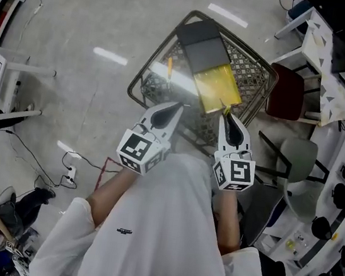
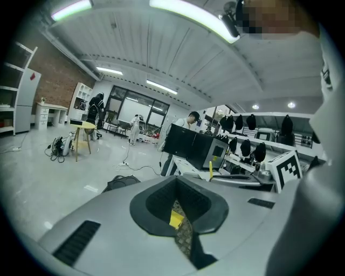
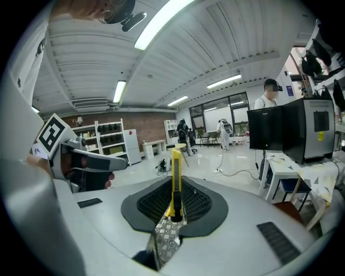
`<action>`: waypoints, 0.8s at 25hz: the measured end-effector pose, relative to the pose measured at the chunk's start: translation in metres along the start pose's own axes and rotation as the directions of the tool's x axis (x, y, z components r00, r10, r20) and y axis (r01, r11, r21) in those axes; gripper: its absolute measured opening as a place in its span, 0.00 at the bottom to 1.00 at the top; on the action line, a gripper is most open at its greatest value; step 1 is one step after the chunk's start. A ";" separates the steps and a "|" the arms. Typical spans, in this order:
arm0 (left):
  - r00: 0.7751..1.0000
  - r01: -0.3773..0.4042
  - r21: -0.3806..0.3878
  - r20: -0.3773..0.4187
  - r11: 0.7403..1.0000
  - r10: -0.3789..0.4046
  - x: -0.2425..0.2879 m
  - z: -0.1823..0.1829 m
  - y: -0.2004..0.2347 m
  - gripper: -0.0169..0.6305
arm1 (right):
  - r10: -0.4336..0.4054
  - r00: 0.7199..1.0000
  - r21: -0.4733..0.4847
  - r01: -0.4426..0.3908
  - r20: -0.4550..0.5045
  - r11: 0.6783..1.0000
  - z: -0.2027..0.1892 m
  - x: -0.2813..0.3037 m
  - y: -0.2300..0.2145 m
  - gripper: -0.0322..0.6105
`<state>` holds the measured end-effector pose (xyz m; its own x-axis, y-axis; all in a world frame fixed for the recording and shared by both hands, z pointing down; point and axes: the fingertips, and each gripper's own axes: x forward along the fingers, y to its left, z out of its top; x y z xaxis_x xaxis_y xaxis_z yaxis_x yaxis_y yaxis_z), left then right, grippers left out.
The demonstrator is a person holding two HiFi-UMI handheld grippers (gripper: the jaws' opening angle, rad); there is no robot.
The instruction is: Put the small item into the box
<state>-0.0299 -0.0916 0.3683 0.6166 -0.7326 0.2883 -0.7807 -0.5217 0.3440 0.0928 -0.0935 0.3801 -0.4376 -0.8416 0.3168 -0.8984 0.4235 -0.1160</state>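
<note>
In the head view a yellow see-through box with a dark lid lies in a wire cart below me. My right gripper is shut on a yellow utility knife, which stands up between its jaws; the knife's tip sits near the box's near corner. My left gripper hovers over the cart's near rim, left of the box. Its jaws are shut, with a small yellow patch at their seam; what it is I cannot tell. A thin orange item lies in the cart.
A dark red chair and a grey chair stand right of the cart. A white table is at the back right. Cables and a power strip lie on the floor at left. People stand far off in the room.
</note>
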 end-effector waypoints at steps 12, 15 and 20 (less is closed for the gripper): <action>0.996 -0.048 -0.024 -0.074 0.999 0.046 0.049 -0.029 0.033 0.03 | 0.042 0.995 -0.003 -0.042 -0.094 0.999 -0.037 0.063 -0.035 0.12; 0.992 -0.066 -0.031 -0.106 0.997 0.062 0.065 -0.045 0.044 0.03 | 0.045 0.992 -0.005 -0.046 -0.121 0.999 -0.056 0.082 -0.046 0.12; 0.987 -0.075 -0.052 -0.149 0.996 0.067 0.088 -0.074 0.053 0.03 | 0.047 0.987 0.006 -0.047 -0.152 0.999 -0.087 0.108 -0.060 0.12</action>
<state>-0.0095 -0.1518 0.4780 0.5715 -0.6922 0.4408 -0.8185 -0.4418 0.3673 0.1024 -0.1811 0.5029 -0.4690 -0.7598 0.4503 -0.8771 0.4606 -0.1363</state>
